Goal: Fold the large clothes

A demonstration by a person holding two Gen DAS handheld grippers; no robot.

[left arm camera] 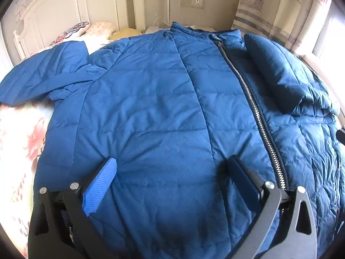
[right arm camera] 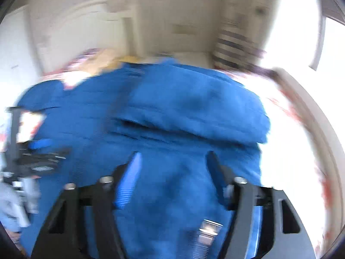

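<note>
1. A large blue quilted puffer jacket (left arm camera: 151, 108) lies flat, front up, on a bed with a pink floral sheet (left arm camera: 19, 151).
2. Its silver metal zipper (left arm camera: 254, 108) is closed and runs down right of the jacket's middle.
3. One sleeve (left arm camera: 286, 75) lies folded across the chest right of the zipper; the other sleeve (left arm camera: 43, 75) spreads out far left of it.
4. The left gripper (left arm camera: 172, 164) stands wide over the hem, left of the zipper, gripping nothing.
5. The right gripper (right arm camera: 172, 157), blurred, has jaws apart above the jacket, nothing pinched.
</note>
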